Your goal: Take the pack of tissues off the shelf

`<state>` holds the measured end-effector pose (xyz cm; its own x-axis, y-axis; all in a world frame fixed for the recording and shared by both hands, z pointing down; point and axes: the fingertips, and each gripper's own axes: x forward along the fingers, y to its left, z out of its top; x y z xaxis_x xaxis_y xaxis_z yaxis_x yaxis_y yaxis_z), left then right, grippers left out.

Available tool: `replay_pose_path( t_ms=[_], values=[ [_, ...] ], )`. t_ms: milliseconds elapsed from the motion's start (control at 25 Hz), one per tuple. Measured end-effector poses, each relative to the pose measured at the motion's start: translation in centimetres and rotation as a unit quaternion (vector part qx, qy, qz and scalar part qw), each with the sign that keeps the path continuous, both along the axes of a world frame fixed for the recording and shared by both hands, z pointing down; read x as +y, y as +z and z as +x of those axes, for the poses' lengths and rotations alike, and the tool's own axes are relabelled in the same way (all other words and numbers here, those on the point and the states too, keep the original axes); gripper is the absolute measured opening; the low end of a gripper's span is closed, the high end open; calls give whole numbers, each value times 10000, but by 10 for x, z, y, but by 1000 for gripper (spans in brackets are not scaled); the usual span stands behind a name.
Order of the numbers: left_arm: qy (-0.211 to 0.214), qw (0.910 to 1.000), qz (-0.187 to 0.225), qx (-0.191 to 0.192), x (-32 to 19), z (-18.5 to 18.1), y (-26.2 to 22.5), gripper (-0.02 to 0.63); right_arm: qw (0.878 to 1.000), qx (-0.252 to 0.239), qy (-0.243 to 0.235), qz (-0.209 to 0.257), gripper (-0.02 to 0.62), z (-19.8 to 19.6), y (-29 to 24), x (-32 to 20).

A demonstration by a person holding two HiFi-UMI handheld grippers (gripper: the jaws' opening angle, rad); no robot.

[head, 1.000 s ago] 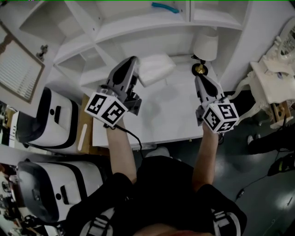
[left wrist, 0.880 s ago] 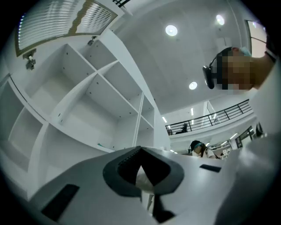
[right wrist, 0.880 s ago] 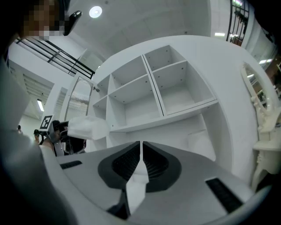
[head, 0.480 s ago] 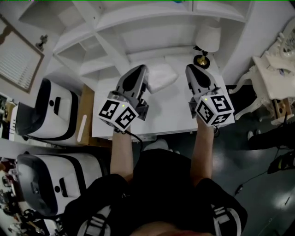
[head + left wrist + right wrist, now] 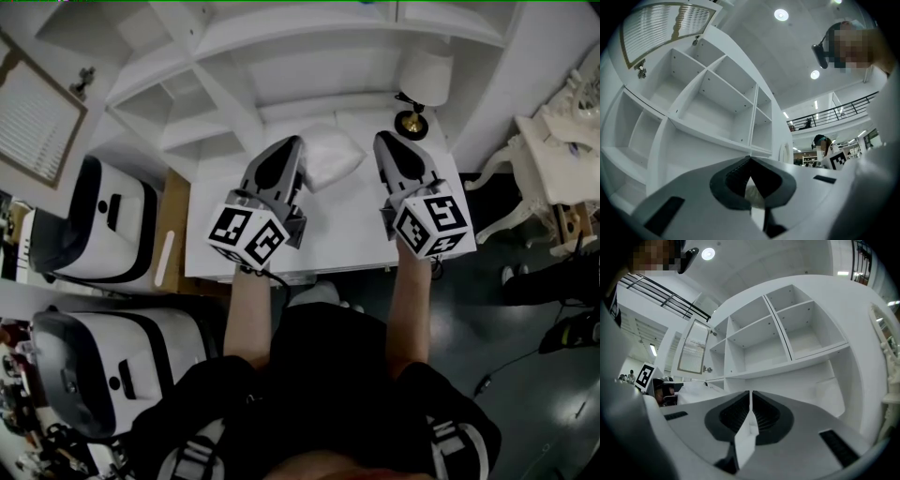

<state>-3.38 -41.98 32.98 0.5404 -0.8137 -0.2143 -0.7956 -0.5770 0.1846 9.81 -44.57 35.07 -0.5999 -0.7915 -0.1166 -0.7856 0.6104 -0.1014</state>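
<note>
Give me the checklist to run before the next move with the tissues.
1. Grip: left gripper shut on tissues: ok.
2. Removal: tissues off the shelf, over the desk: ok.
3. Support: tissues resting on the desk: cannot tell.
4. Spare hand: right gripper shut, empty: ok.
5. Clearance: right gripper apart from lamp: ok.

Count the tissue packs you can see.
1: the pack, pinched in the left claw over the desk. Parts of the shelves are out of view, so more may be hidden.
</note>
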Motion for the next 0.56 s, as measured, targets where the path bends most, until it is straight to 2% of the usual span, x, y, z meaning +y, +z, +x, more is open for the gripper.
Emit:
replay_pose_path(
  t_ms=[160,360,560],
  values=[
    [-72,10000,-20,-64,-1,2,2,11,10000,5,-17,22,37,4,-2,-1],
    [-90,9998,14,190,2,-9,-5,11,9999,9,-165,32,37,-9,-2,0],
    [-264,9996,6,103,5,-23,-5,11,9995,30,-311,48,37,-23,-3,2]
  ],
)
